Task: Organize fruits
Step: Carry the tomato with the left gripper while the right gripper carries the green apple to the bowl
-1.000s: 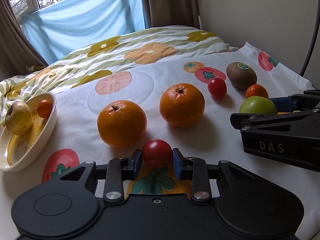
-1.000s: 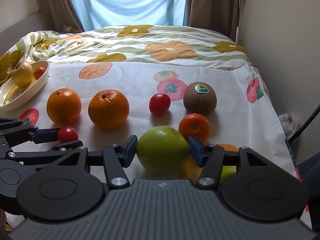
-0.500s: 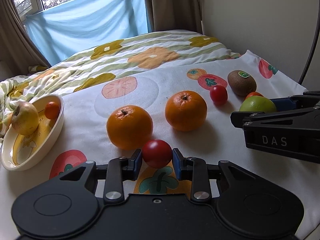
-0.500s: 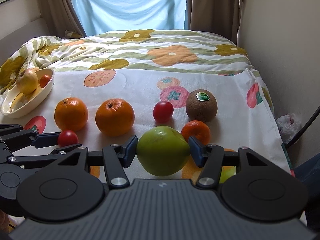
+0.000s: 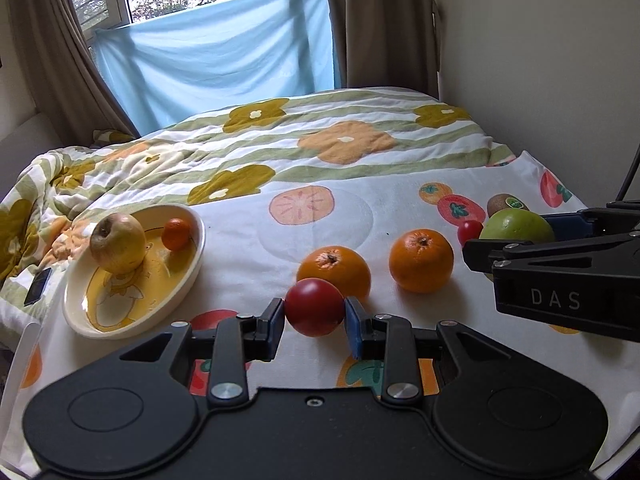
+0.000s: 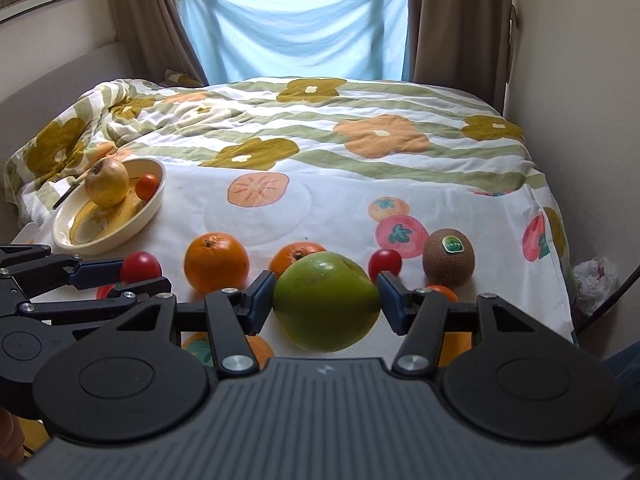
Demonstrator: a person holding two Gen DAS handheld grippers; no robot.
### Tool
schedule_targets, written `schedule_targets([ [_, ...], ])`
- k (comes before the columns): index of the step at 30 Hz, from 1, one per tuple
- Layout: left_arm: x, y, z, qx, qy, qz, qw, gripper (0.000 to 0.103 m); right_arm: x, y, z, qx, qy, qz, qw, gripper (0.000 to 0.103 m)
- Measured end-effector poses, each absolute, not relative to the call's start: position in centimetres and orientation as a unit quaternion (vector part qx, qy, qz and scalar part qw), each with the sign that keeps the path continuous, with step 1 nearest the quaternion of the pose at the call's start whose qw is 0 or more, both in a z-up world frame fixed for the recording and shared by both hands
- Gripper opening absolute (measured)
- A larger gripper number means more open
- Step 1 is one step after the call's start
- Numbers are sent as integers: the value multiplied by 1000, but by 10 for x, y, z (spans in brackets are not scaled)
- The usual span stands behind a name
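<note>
My left gripper [image 5: 315, 316] is shut on a red tomato [image 5: 315, 307] and holds it above the cloth; it also shows in the right wrist view [image 6: 141, 267]. My right gripper [image 6: 327, 300] is shut on a green apple [image 6: 327, 307], lifted off the cloth, also seen in the left wrist view [image 5: 517, 224]. A cream plate [image 5: 132, 322] at the left holds a yellow apple [image 5: 118, 243] and a small mandarin [image 5: 176, 233]. Two oranges [image 5: 421, 255] [image 5: 336, 268], a second tomato [image 6: 385, 264], a kiwi [image 6: 449, 258] and a mandarin [image 6: 440, 289] lie on the cloth.
The fruit-print cloth [image 6: 260, 216] lies over a bed with a flowered quilt [image 6: 320, 128] behind. A wall [image 6: 580, 80] runs along the right side. A dark phone-like object [image 5: 37, 286] lies left of the plate.
Both grippers have risen with their fruit. The left one has swung left so the plate is nearer to it; the green apple has come up off the cloth.
</note>
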State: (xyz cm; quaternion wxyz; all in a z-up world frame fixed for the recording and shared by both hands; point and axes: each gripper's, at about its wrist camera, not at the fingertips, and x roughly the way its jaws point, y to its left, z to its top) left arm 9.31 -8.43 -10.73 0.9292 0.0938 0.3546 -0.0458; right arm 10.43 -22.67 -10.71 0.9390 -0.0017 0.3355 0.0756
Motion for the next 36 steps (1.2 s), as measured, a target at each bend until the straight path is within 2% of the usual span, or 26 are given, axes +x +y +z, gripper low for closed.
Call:
schedule_targets([
  [10, 96, -13, -72, 86, 348, -1, 933, 36, 119, -161, -71, 10, 335, 125, 934, 71],
  [18, 112, 46, -67, 88, 351, 16, 932, 36, 142, -95, -65, 11, 334, 146, 931, 71],
  [36, 186, 136, -110, 105, 386, -7, 917, 36, 202, -1, -100, 20, 361, 133, 923, 71],
])
